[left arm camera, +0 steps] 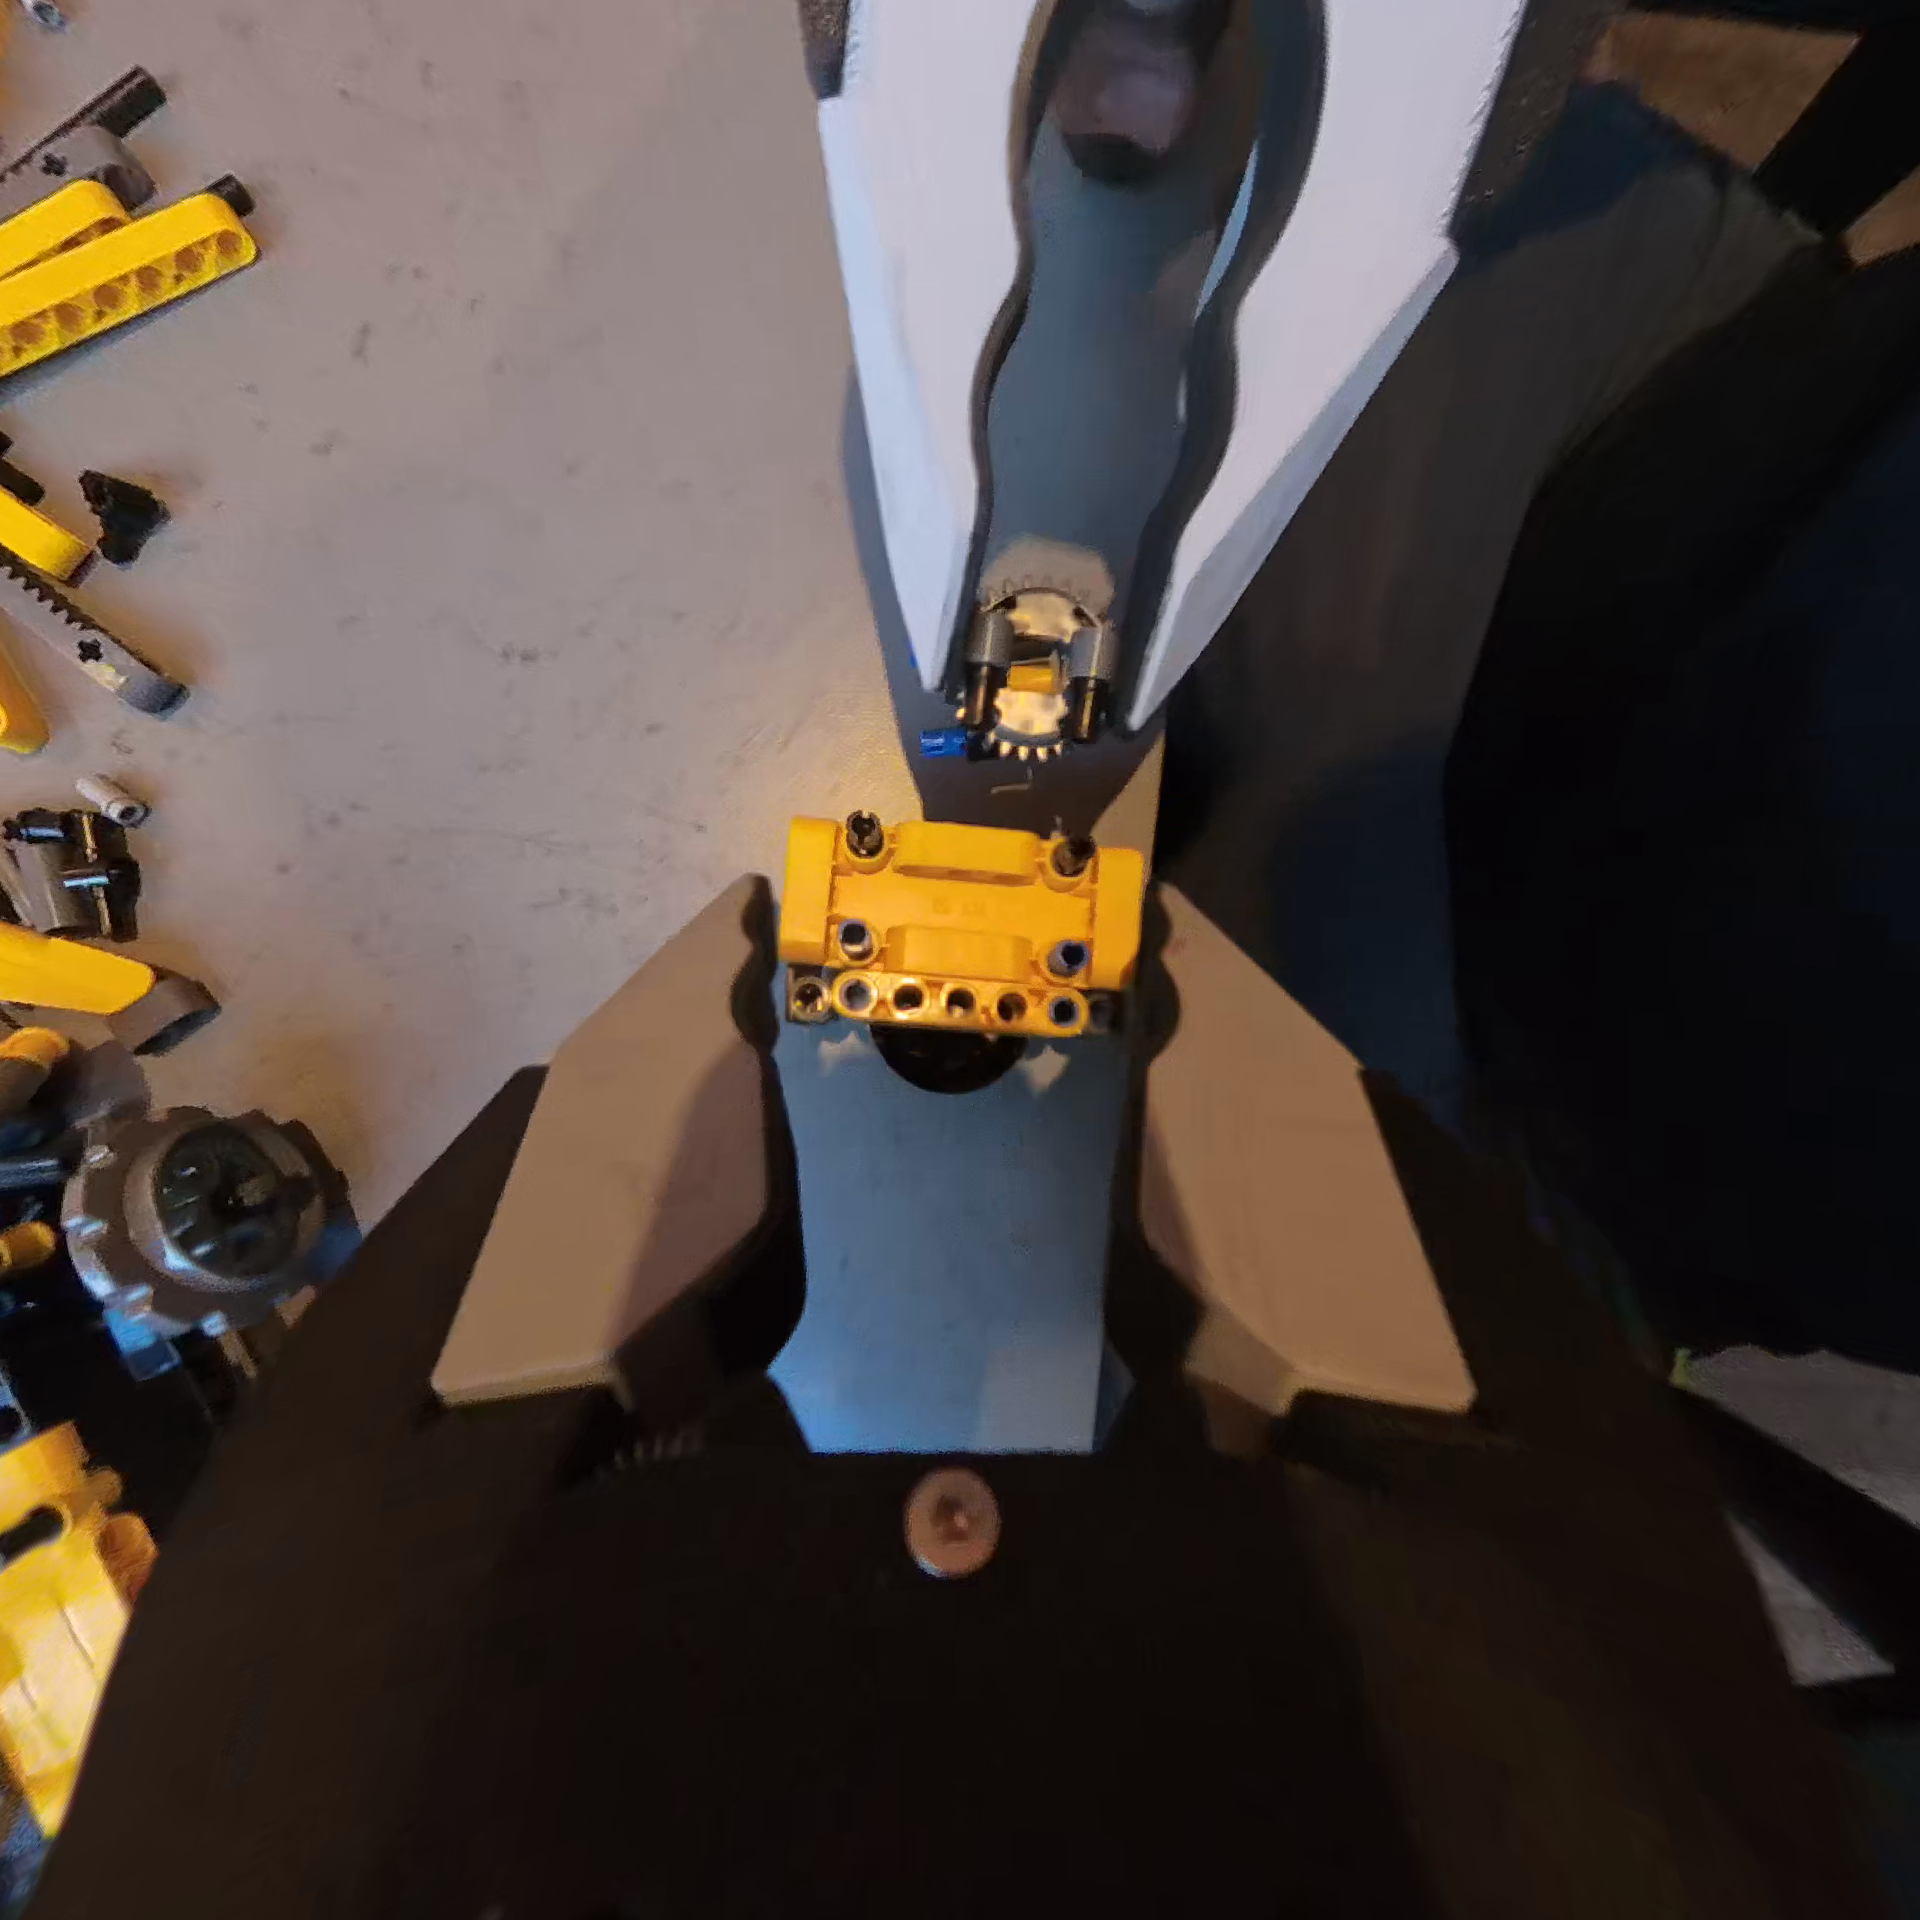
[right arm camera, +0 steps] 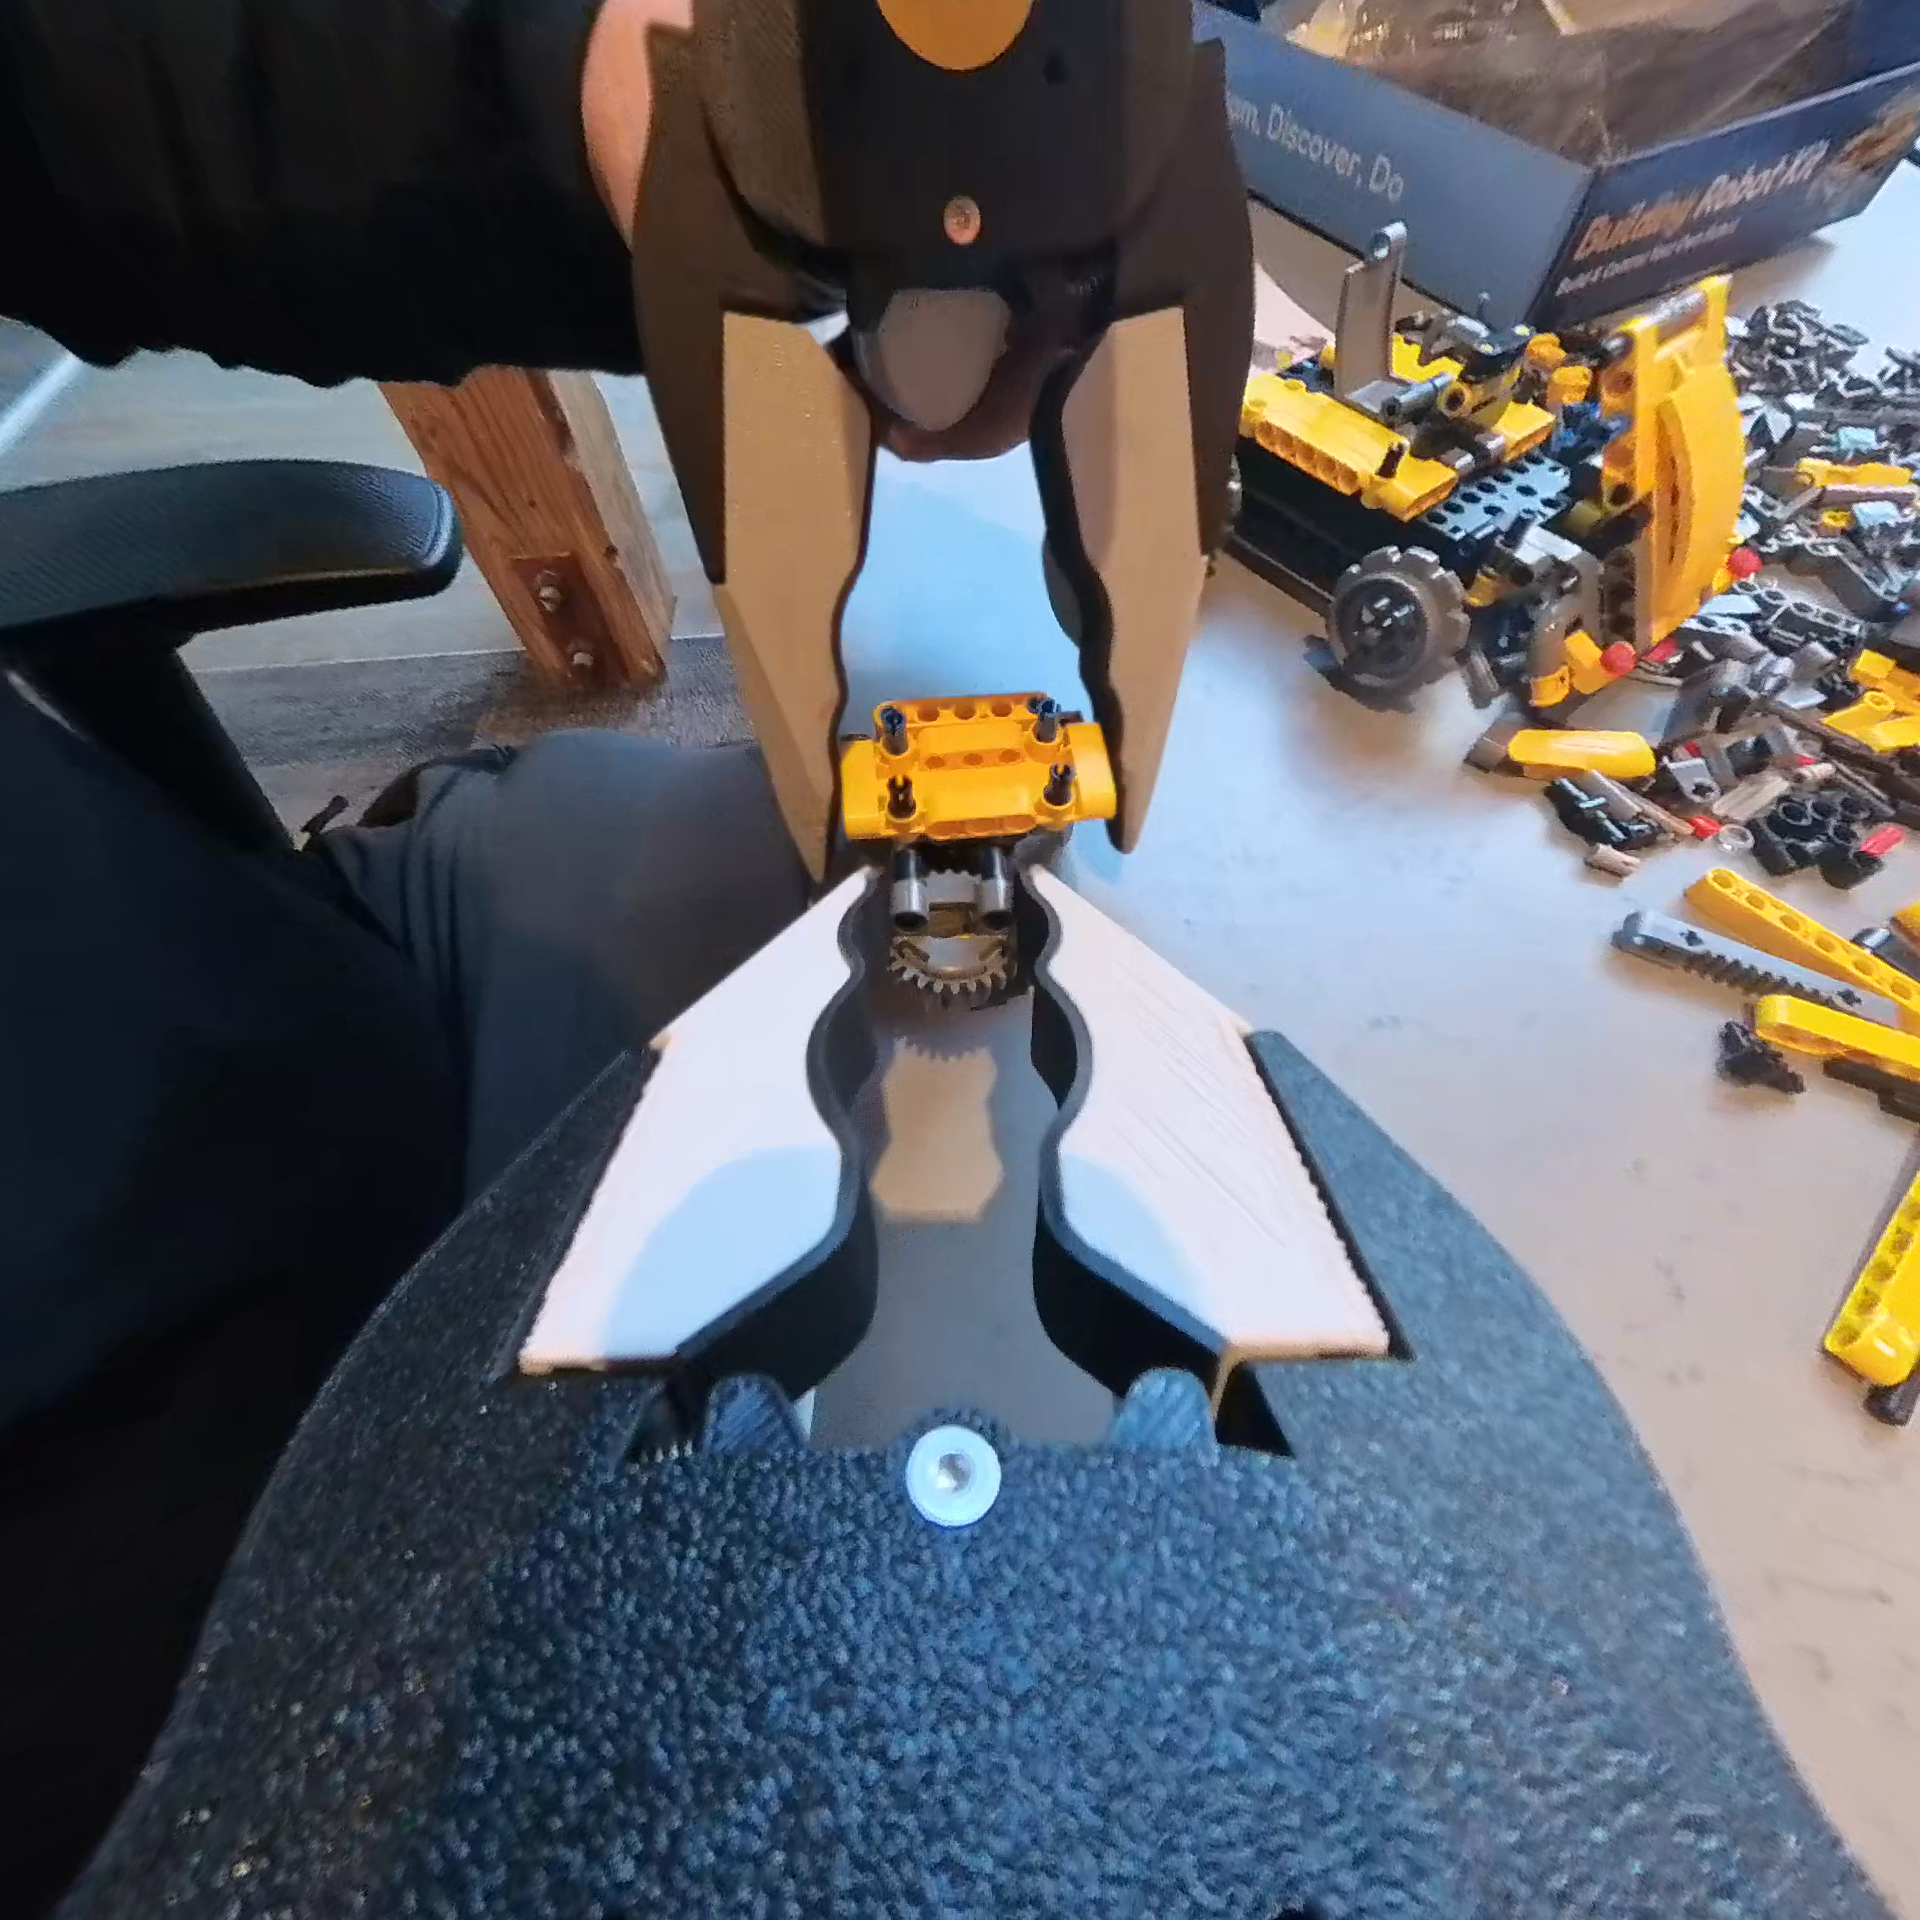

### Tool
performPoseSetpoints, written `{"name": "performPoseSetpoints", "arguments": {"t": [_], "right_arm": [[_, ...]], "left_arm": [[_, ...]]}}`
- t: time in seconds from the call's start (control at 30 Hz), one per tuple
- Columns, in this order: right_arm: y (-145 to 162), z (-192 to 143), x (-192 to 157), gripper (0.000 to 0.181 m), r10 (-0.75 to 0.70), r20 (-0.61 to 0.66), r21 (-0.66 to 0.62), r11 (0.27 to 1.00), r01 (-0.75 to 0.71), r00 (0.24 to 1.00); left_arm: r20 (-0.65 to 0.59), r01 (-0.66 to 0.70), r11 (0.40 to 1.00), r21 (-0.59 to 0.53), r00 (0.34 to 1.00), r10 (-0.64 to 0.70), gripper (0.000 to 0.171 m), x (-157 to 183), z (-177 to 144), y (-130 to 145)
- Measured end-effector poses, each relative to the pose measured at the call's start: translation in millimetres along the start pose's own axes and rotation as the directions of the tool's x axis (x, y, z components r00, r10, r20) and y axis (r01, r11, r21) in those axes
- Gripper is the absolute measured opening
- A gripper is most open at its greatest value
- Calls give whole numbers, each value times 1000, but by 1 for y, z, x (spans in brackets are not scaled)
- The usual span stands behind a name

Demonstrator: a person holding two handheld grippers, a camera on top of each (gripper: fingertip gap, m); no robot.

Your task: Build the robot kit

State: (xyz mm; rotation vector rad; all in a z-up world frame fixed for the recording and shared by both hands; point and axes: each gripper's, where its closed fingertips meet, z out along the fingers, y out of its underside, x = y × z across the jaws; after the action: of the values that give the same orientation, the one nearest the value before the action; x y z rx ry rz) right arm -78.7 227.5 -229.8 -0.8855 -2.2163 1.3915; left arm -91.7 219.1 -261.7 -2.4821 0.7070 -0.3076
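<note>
I had the left gripper (left arm camera: 961, 935) with its tan fingers (left arm camera: 665, 1122) pinching a yellow brick housing (left arm camera: 961, 914) by its two short ends, at the centre of the left wrist view. The housing carried black pins (left arm camera: 862, 828) standing out of its corners and a row of holes along its lower edge; a dark gear showed just beneath it. In the right wrist view the same housing (right arm camera: 977, 774) sat at mid-frame between the tan fingers, above the edge of the counter (right arm camera: 1351, 1091).

The right gripper (right arm camera: 951, 935) had its pale fingers (right arm camera: 1164, 1122) closed on a small gear assembly (right arm camera: 951, 940) — grey pin connectors on top, a toothed bevel gear below. It hung just beside the housing, the connectors facing the housing's pins; I could not tell whether they touched. From the left wrist view the assembly (left arm camera: 1039, 665) appeared at the tips of the white fingers, near the upper middle.

I judged both pieces light, stiff and hard-surfaced plastic, fairly slick on the flat faces. The housing's end faces looked the safest place to hold; the gear unit seemed best pinched across its connectors, since the teeth would turn.

A half-built yellow wheeled vehicle (right arm camera: 1507, 499), loose bricks (right arm camera: 1766, 748) and a dark blue box (right arm camera: 1455, 177) lay at the upper right of the right wrist view — well apart from the grippers.
</note>
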Motion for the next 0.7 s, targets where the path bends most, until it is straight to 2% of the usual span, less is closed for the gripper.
{"name": "performPoseSetpoints", "arguments": {"t": [0.23,0.33,0.47,0.7], "right_arm": [[6,5,2,23,-21,-29,-46,999,20,999],[-1,1,3,23,-28,-38,6,1000,29,999],[-8,-4,0,23,-57,-43,53,997,59,997],[-7,0,0,23,-45,-29,38,998,46,999]], "left_arm": [[29,-76,997,27,997,75,66,-3,5,-4],[50,-129,979,160,991,123,66,-2,1,-16],[4,-82,937,340,996,86,66,5,-4,-24],[54,-114,913,393,993,101,66,8,-2,-21]]}}
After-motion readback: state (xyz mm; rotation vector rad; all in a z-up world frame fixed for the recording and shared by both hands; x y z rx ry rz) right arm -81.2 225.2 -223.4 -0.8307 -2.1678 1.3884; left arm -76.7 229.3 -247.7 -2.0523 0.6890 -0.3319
